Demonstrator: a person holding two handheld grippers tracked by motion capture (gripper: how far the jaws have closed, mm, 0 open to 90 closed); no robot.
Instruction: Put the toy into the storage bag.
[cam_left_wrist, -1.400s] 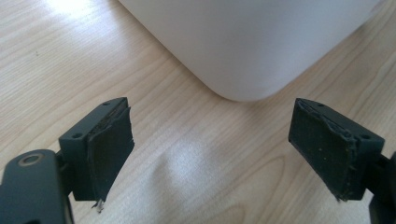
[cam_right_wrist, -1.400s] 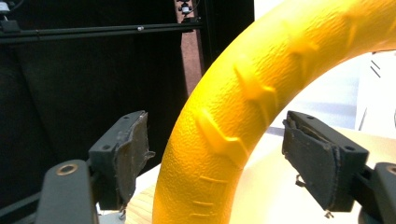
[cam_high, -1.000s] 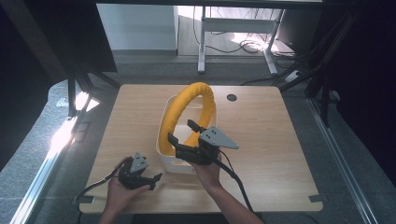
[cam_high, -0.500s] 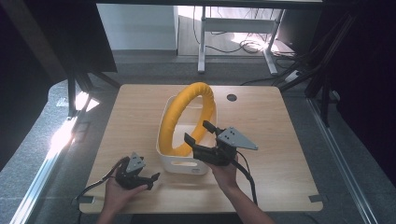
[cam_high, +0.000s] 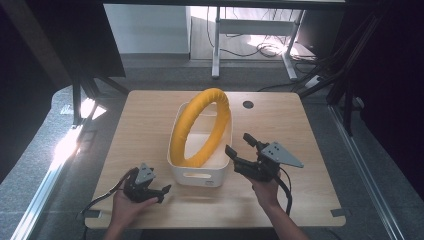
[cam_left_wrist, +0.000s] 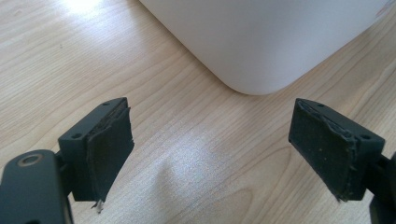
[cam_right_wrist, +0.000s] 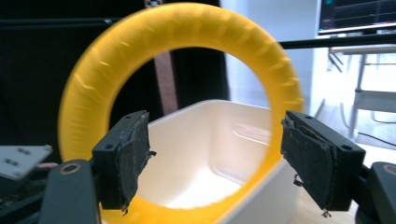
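- We see a ribbed, padded yellow ring (cam_high: 201, 129) standing on edge in the smooth white rounded bin (cam_high: 196, 176), leaning toward one o'clock.
- Our right gripper (cam_high: 240, 145), jaws spread and just narrowing, is empty; left gripper (cam_high: 162, 192) spread, empty.

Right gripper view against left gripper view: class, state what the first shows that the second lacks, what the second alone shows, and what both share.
Right gripper view alone: the yellow ring standing on edge in the white bin, the bin's hollow inside, and a room with a screen behind. The right gripper has nothing between its open jaws, which have just been closing a little.

Left gripper view alone: the bin's rounded outer corner from outside, and bare wooden table ahead of the left gripper.

Shared: the white bin and a pair of black padded jaws, apart and holding nothing.
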